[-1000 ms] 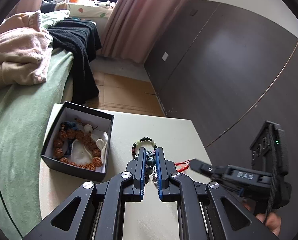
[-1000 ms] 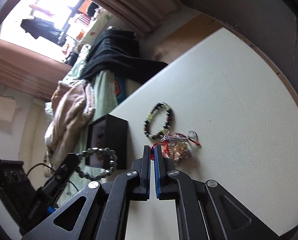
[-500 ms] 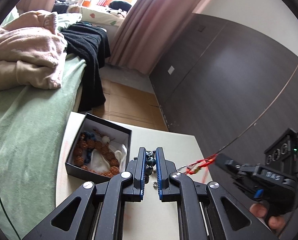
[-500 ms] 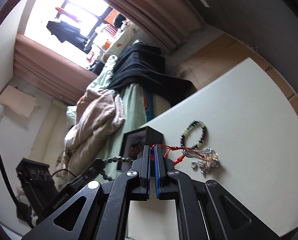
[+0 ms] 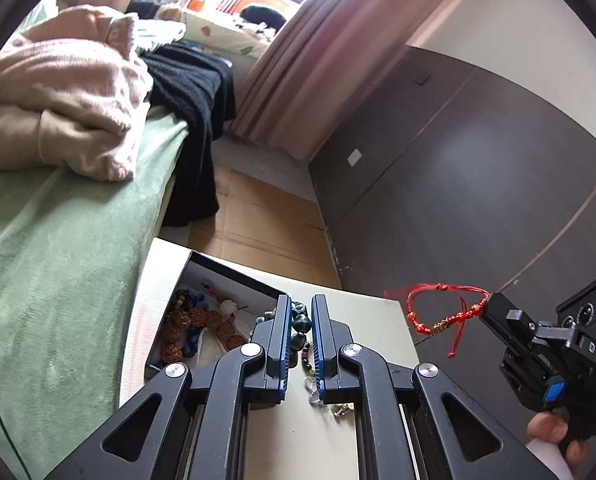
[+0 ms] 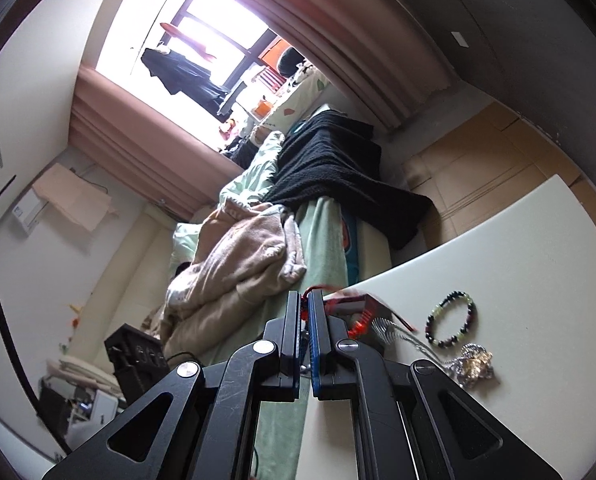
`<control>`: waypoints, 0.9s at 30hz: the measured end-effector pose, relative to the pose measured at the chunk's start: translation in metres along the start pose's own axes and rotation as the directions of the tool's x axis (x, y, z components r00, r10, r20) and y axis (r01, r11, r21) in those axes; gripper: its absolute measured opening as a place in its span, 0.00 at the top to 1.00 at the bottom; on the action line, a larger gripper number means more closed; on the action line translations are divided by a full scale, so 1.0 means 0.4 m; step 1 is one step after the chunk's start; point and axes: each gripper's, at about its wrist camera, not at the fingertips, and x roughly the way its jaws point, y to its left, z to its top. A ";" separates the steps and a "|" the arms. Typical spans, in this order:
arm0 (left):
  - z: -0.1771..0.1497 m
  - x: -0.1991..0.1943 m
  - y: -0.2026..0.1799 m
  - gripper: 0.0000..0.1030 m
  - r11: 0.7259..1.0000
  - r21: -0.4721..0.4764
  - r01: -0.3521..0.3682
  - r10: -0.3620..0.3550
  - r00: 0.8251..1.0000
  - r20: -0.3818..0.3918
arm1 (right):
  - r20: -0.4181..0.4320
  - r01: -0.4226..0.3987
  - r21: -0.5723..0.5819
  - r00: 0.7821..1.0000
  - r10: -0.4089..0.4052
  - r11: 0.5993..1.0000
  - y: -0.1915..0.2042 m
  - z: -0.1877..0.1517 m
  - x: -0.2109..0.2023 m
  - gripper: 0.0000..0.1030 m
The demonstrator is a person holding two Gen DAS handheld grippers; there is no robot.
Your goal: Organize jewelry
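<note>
The counter (image 6: 518, 264) is bare on its far side, toward the floor. Near the tongs, a beaded bracelet (image 6: 452, 319) and a metal heap (image 6: 472, 362) lie in the way. The open box (image 5: 218, 276) stands at the counter's edge, close beside the bed (image 5: 58, 260). The box already holds beads (image 5: 194, 322), which leave little room inside.

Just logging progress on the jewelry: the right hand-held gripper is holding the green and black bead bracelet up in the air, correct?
Not quite. The right hand-held gripper is holding the red cord bracelet up in the air, as the left wrist view shows. The green and black bead bracelet lies on the table.
</note>
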 end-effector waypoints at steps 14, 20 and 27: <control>0.021 -0.010 0.078 0.52 0.992 -0.105 -0.063 0.061 0.998 -0.024 | -0.140 0.001 0.006 0.990 0.000 1.000 -0.009 -0.052 0.163 0.95; 0.026 -0.053 0.097 0.32 0.988 -0.133 -0.072 0.079 0.996 0.044 | -0.194 -0.052 0.018 0.979 0.054 0.999 -0.004 -0.096 0.249 0.92; 0.025 -0.040 0.085 0.32 0.992 -0.116 -0.057 0.062 0.997 0.041 | -0.228 0.068 0.040 0.972 -0.057 0.997 -0.068 -0.093 0.236 0.61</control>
